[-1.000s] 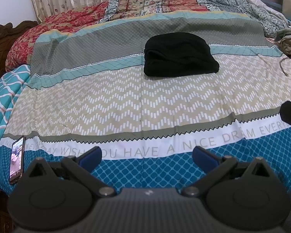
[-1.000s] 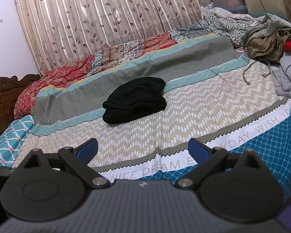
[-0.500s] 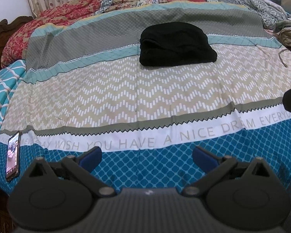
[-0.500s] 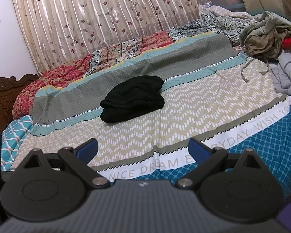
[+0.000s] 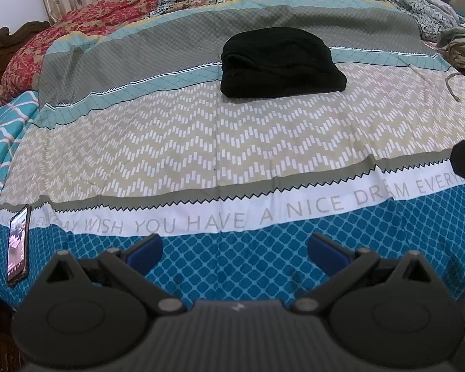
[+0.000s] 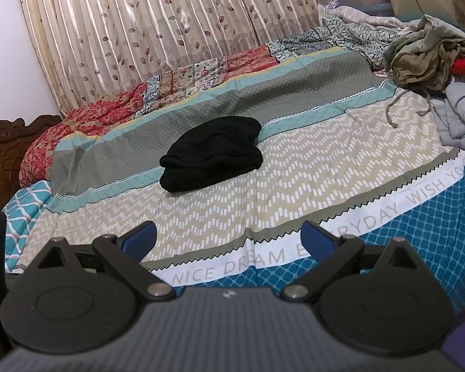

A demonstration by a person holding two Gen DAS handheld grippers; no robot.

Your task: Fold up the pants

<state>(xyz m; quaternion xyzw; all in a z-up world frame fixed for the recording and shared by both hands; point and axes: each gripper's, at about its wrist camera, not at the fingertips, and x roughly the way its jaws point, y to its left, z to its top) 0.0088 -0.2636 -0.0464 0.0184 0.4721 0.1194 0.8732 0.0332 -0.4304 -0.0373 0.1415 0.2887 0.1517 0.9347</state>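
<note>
Black pants (image 5: 279, 63) lie folded in a thick bundle on the patterned bedsheet (image 5: 201, 142), toward the far middle of the bed. They also show in the right wrist view (image 6: 212, 153). My left gripper (image 5: 234, 248) is open and empty, held over the blue front edge of the bed, well short of the pants. My right gripper (image 6: 229, 241) is open and empty, also near the front edge, with the pants ahead and slightly left.
A phone (image 5: 18, 255) lies at the bed's front left corner. A pile of loose clothes (image 6: 431, 59) and grey garments (image 6: 462, 117) sit at the right. A red quilt (image 6: 114, 114) and curtain (image 6: 158, 24) are behind. A wooden headboard (image 6: 6, 152) stands left.
Both grippers stayed open and drifted slightly; the left view tilted down a little, the right view rose slightly. The pants have not moved.
</note>
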